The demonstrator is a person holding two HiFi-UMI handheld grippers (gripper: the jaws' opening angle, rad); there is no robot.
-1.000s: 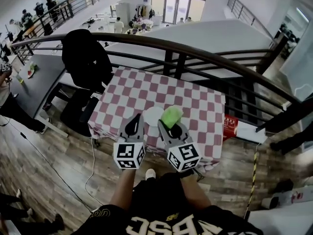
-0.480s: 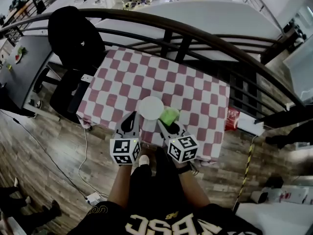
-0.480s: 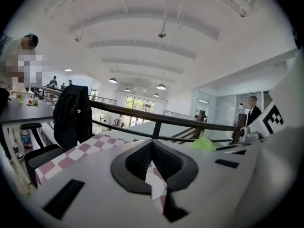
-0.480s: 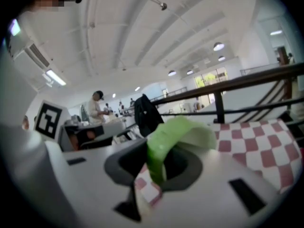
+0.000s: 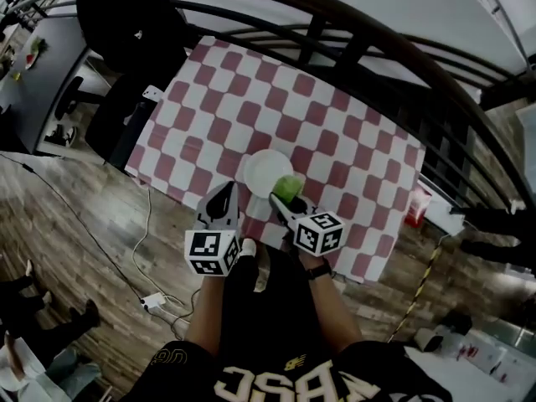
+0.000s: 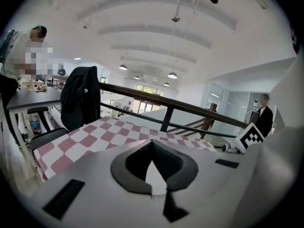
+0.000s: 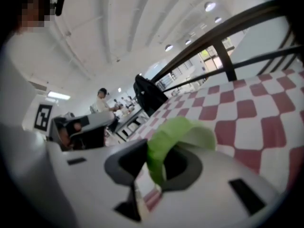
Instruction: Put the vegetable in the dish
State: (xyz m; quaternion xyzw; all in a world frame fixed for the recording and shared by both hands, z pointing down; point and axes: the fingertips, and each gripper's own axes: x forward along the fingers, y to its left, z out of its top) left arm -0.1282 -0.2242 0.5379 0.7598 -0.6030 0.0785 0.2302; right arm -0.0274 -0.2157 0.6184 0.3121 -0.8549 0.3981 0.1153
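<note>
Green vegetable (image 5: 291,186) over white dish (image 5: 261,171) rim | right gripper (image 5: 283,200) grasping it | left gripper (image 5: 224,196) clenched

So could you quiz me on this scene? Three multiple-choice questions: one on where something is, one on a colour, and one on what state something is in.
1. Where is the green vegetable?
A. On the floor
B. In the right gripper, at the white dish rim
C. On the chair

2. The tablecloth is:
A. Plain blue
B. Green stripes
C. Red-and-white checks

3. The left gripper is:
A. Shut and empty
B. Wide open
C. Gripping the dish

Answers:
1 B: the right gripper view shows the leaf pinched between its jaws.
2 C: the checks show in every view.
3 A: the left gripper view shows its jaws meeting with nothing between them.
</note>
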